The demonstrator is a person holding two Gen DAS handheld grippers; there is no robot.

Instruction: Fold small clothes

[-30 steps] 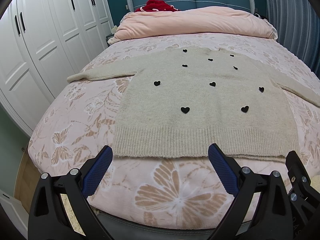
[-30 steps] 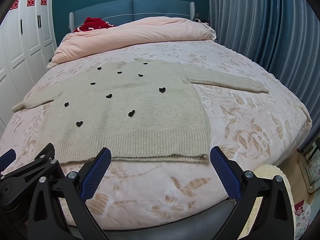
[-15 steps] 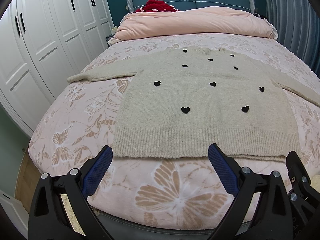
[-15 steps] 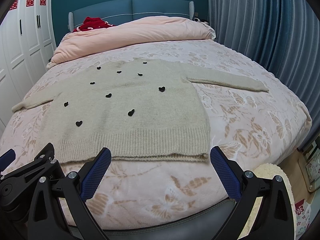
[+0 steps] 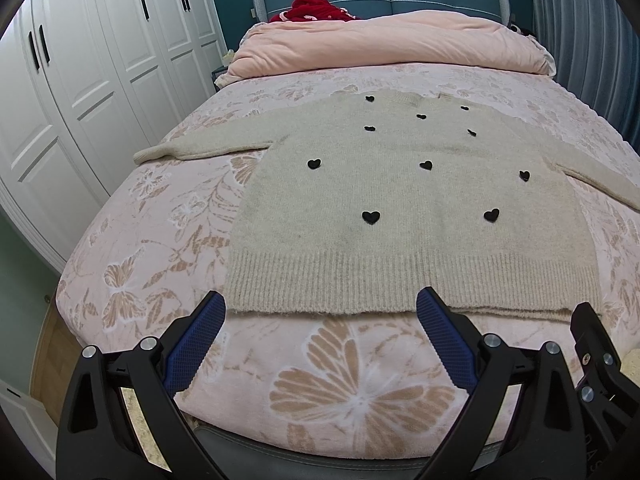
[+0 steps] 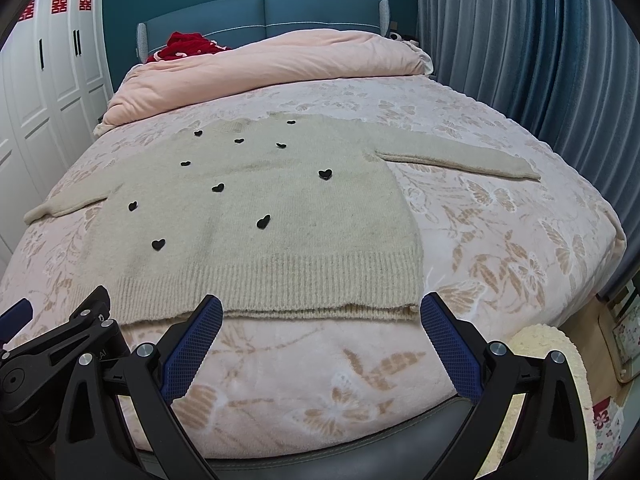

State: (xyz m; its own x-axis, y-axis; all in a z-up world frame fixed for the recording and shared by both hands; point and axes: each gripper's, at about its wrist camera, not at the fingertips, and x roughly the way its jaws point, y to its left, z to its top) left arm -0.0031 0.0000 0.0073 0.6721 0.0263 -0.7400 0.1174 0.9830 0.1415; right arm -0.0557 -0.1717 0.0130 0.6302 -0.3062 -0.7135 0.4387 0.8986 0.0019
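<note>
A small beige knit sweater (image 5: 408, 208) with black hearts lies flat on the bed, sleeves spread to both sides and ribbed hem toward me. It also shows in the right wrist view (image 6: 256, 216). My left gripper (image 5: 322, 308) is open and empty, hovering just short of the hem's left half. My right gripper (image 6: 322, 312) is open and empty, just short of the hem's right half. Each gripper's frame shows at the edge of the other's view.
The bed (image 5: 152, 248) has a pink floral cover. A rolled pink duvet (image 5: 384, 44) and a red garment (image 5: 316, 8) lie at the headboard. White wardrobes (image 5: 80, 80) stand left, blue curtains (image 6: 540, 60) right. A cream rug (image 6: 548, 344) lies on the floor.
</note>
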